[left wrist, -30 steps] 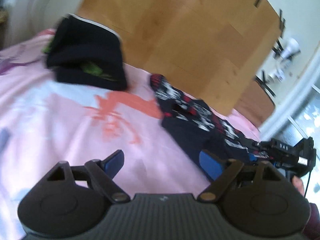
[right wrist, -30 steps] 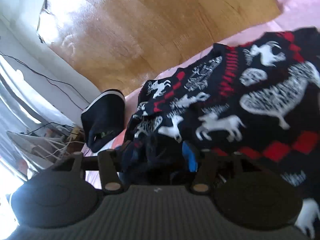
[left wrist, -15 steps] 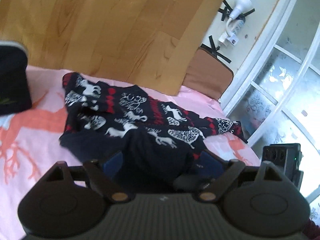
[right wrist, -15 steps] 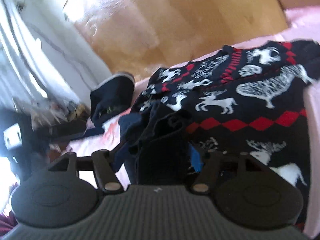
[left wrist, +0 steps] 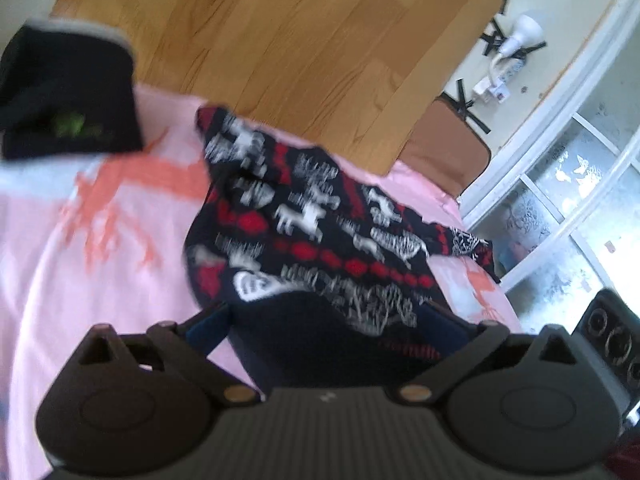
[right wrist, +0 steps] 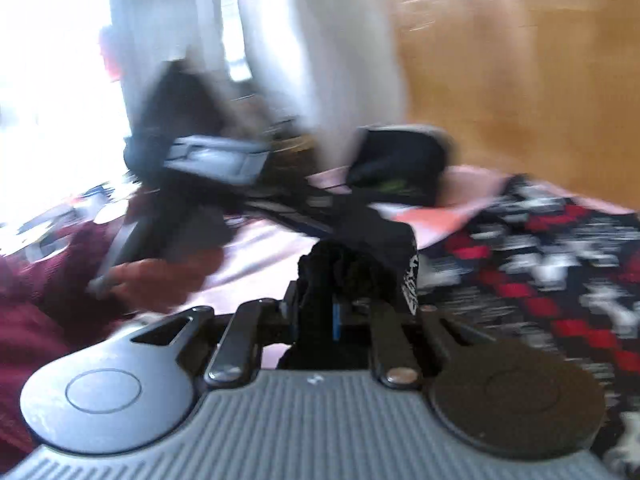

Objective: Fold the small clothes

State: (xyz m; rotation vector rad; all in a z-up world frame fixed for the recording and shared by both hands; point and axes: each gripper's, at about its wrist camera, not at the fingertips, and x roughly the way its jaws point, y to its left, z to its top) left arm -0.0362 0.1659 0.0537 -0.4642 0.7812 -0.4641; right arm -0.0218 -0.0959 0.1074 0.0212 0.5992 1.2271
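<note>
The patterned sweater (left wrist: 316, 216) lies rumpled across the middle of the bed (left wrist: 80, 264), toward the headboard edge. The left tongs (left wrist: 324, 320) are spreading wide around its near hem without pressing it, while the right tongs (right wrist: 336, 312) are closing, pinching a bunched dark edge. Close the left on the hem too, then pull evenly to flatten it before folding.

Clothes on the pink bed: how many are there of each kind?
Patterned sweater with white animals and red diamonds: 1
Folded dark garment with green print: 1
Total: 2
The sweater's dark hem lies between the opening left tongs and is bunched in the closing right tongs.
</note>
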